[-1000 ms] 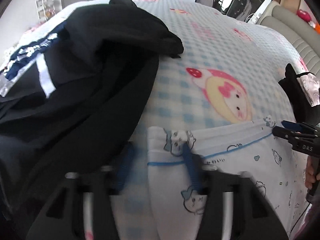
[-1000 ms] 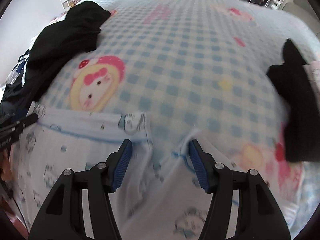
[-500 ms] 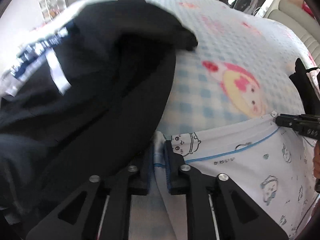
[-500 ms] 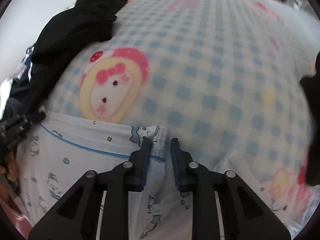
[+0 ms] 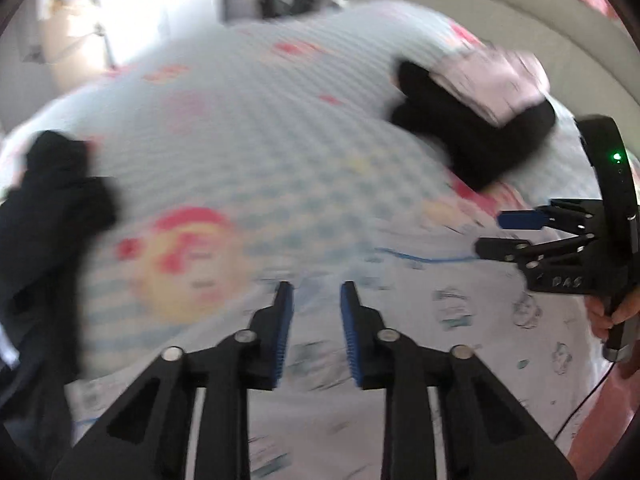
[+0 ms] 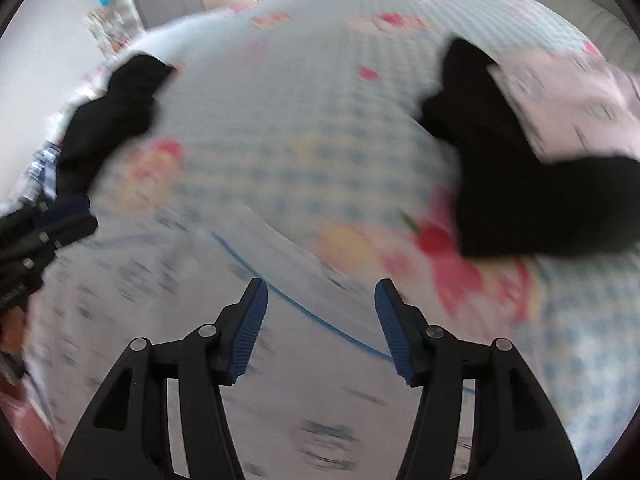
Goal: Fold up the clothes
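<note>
A white garment with small cartoon prints and a blue trim line (image 5: 460,312) lies flat on the checked bed cover; it also shows in the right wrist view (image 6: 168,304). My left gripper (image 5: 316,296) is open and empty just above the garment. My right gripper (image 6: 320,292) is open wide and empty over the garment's blue trim; it also shows at the right edge of the left wrist view (image 5: 504,232). Both views are motion-blurred.
A pile of black clothes (image 5: 52,208) lies at the left (image 6: 116,108). A black folded garment with a pale pink one on top (image 5: 472,128) lies at the right (image 6: 528,160). The blue-checked bed cover (image 5: 248,132) stretches beyond. A padded headboard (image 5: 500,12) stands at the far right.
Both grippers were shut on the white garment's top edge half a second ago; both have let go and opened. Both cameras have swung to the right, and the garment now lies flat.
</note>
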